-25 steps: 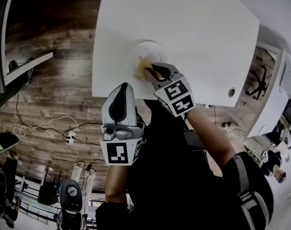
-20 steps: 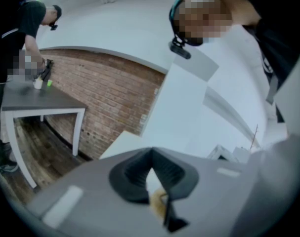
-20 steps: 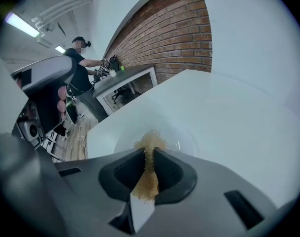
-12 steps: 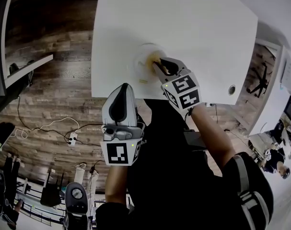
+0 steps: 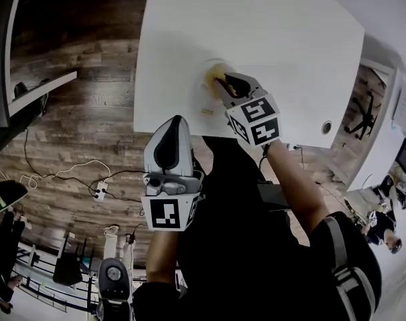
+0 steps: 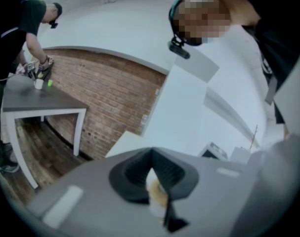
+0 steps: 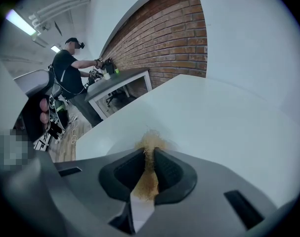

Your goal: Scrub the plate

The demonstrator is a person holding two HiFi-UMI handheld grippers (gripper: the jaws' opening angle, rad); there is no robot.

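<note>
A white plate lies near the front edge of the white table. My right gripper is shut on a tan fibrous scrubber and presses it onto the plate's far right part. In the right gripper view the scrubber sticks out between the shut jaws of the right gripper, over the pale plate. My left gripper hangs off the table below its front edge, jaws shut and touching nothing. In its own view the left gripper points at the room, away from the plate.
A round cable hole sits in the table's right corner. Wooden floor with cables and a power strip lies to the left. Another person works at a grey table by the brick wall.
My right gripper has slid the scrubber across the plate, from its near side toward its far right. The left gripper has stayed where it was.
</note>
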